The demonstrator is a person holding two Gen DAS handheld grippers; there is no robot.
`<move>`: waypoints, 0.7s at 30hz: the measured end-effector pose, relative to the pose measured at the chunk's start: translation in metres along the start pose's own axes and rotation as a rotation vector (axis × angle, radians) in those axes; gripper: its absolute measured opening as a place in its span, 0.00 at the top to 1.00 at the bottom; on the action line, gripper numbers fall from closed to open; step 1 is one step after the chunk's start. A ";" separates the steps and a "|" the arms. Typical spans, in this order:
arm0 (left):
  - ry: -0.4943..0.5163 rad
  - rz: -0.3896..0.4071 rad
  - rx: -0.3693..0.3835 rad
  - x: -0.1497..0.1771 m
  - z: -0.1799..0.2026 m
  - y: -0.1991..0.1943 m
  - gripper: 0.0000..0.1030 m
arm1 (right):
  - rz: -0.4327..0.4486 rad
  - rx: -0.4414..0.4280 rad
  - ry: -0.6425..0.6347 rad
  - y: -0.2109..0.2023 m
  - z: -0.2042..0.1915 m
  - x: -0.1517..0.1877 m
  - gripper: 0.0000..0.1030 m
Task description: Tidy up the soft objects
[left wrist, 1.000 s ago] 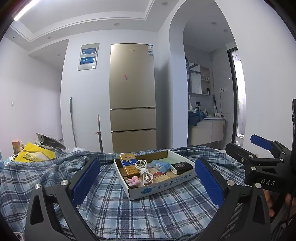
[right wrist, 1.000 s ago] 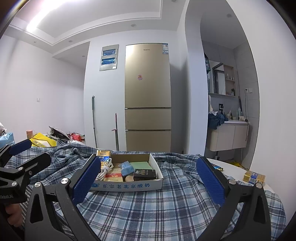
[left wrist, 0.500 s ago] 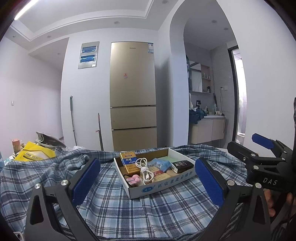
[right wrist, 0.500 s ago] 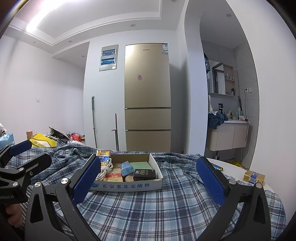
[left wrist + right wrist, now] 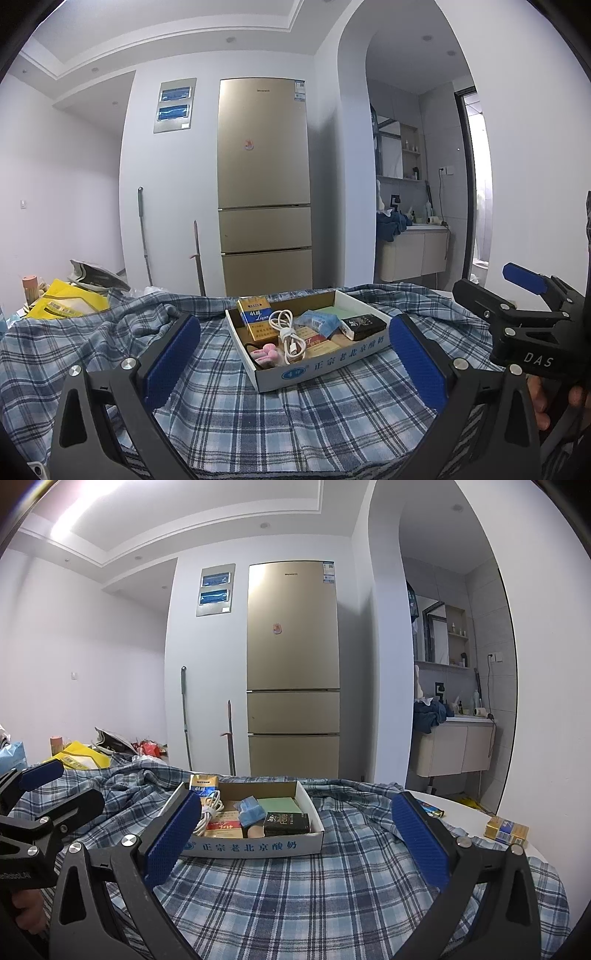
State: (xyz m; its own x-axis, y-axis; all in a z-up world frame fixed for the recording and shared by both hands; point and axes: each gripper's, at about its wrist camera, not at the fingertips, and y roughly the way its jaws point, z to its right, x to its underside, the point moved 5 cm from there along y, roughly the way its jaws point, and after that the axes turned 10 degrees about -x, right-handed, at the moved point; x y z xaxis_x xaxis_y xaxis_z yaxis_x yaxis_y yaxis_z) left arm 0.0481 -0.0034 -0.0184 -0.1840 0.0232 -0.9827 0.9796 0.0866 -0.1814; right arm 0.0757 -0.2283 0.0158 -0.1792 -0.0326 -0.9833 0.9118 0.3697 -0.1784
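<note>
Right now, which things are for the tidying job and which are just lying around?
For the job:
- cardboard box
- white cable
- pink soft thing
- blue packet
- plaid cloth
- left claw and right claw, both open

Lying about:
- fridge
- yellow bag
- gold packet
- mop
</note>
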 end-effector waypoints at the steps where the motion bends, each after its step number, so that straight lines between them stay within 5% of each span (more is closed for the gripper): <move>1: 0.000 0.000 0.000 0.000 0.000 0.000 0.00 | 0.002 0.001 -0.001 0.000 0.000 0.000 0.00; 21: 0.004 0.004 0.013 -0.001 0.000 -0.001 0.00 | 0.007 0.008 -0.004 -0.001 -0.002 -0.001 0.00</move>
State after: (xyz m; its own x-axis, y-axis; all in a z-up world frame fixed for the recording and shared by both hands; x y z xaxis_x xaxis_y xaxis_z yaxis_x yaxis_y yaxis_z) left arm 0.0475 -0.0034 -0.0168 -0.1802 0.0272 -0.9833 0.9813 0.0732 -0.1778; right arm 0.0744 -0.2265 0.0169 -0.1713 -0.0337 -0.9846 0.9161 0.3623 -0.1718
